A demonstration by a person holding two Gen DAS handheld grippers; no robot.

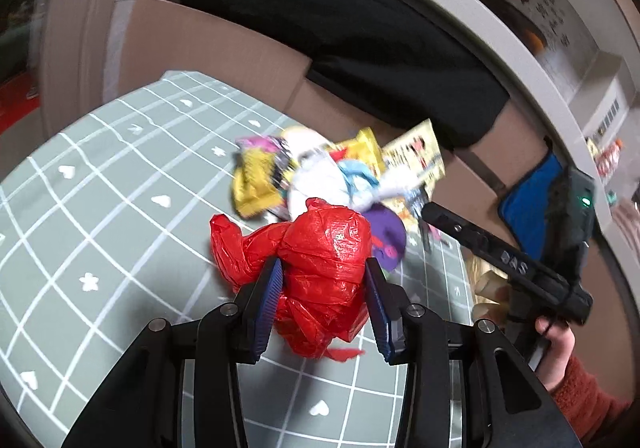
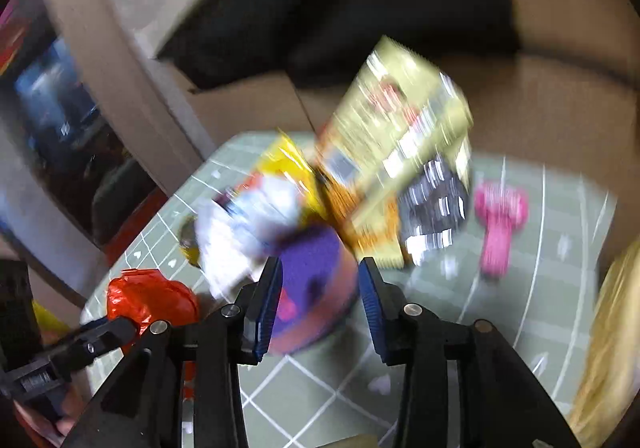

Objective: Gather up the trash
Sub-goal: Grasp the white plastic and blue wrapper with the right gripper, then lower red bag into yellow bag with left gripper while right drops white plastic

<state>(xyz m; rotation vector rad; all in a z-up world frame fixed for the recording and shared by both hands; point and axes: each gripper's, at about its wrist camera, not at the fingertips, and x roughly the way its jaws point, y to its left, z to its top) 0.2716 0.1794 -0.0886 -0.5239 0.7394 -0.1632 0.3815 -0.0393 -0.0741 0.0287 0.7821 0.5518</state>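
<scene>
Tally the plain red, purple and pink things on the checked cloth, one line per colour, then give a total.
Red: 1, the plastic bag
Purple: 1, the round thing
Pink: 1, the piece lying alone
Total: 3
Mixed-colour wrappers are left out, as they are too blurred to count.

Motion blur smears the trash pile (image 2: 360, 168) beyond the right fingers (image 2: 268, 304); whether they press the purple piece (image 2: 316, 268) between them is unclear.
</scene>
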